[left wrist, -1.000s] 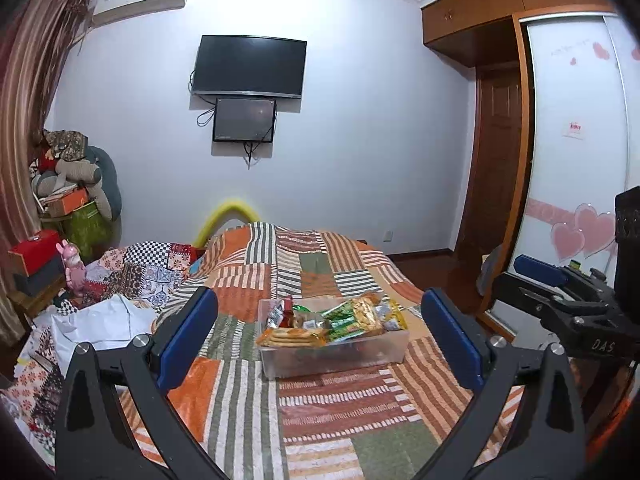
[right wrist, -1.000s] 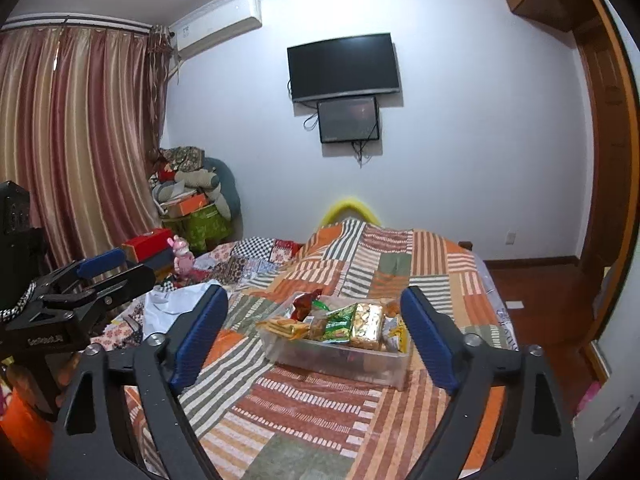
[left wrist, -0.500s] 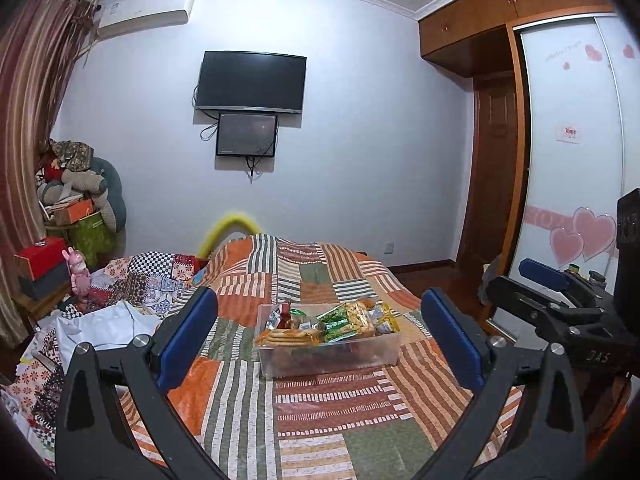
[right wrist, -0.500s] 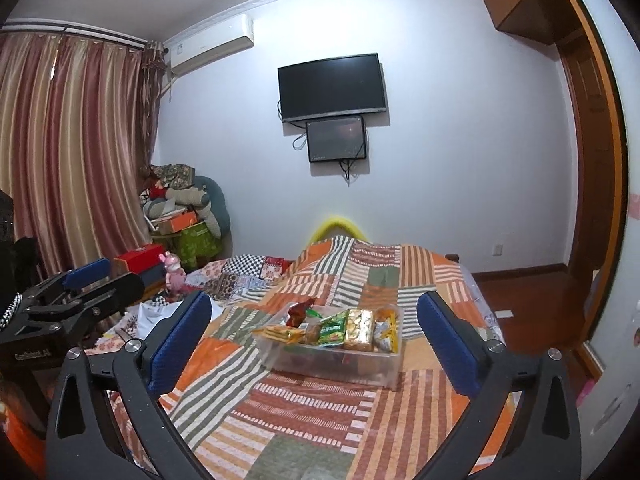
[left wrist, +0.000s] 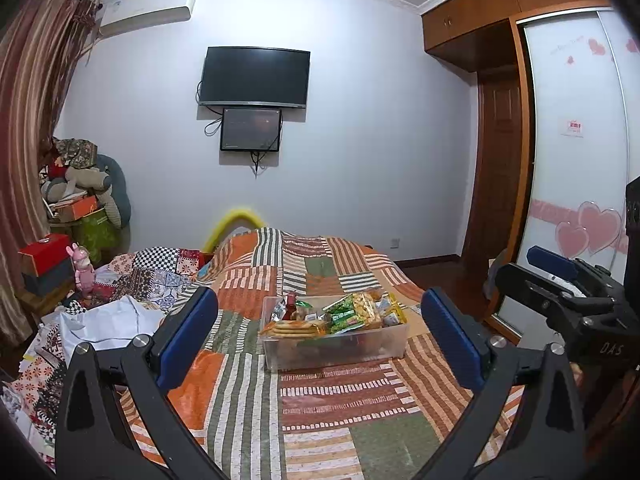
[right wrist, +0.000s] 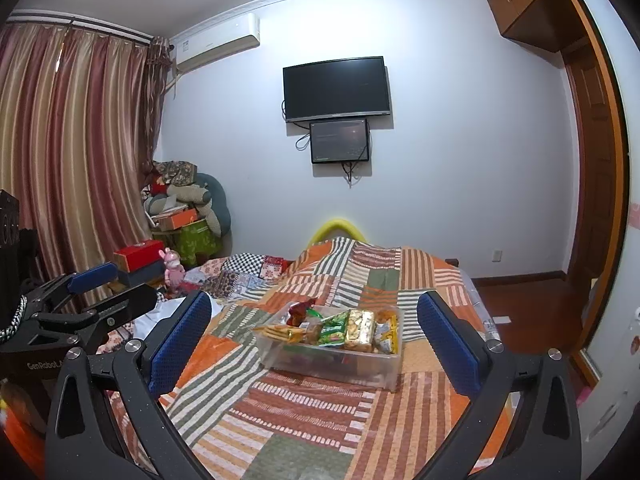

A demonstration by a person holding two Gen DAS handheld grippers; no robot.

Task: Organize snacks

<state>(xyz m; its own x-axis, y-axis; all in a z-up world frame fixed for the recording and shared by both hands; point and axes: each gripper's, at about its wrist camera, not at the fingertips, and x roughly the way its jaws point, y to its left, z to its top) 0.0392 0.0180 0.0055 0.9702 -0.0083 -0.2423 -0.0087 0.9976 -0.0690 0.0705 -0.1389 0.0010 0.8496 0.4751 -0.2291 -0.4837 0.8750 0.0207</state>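
A clear plastic box (left wrist: pixel 340 346) full of snack packets (left wrist: pixel 352 312) sits on a patchwork bedspread (left wrist: pixel 320 408). It also shows in the right wrist view (right wrist: pixel 332 360), with green and gold packets (right wrist: pixel 360 330) on top. My left gripper (left wrist: pixel 320 336) is open and empty, held back from the box, which shows between its fingers. My right gripper (right wrist: pixel 316 340) is open and empty, also short of the box. Each gripper shows at the other view's edge: the right one (left wrist: pixel 560 280), the left one (right wrist: pixel 92 292).
Crumpled clothes and white fabric (left wrist: pixel 112 320) lie on the bed's left side. Boxes and soft toys (left wrist: pixel 76 208) are piled in the left corner by the curtain (right wrist: pixel 72 152). A wardrobe with a sliding door (left wrist: pixel 576 168) stands to the right. A TV (left wrist: pixel 254 76) hangs on the far wall.
Both grippers have drawn back and tilted up, so the box looks smaller and lower. Both stay open and empty.
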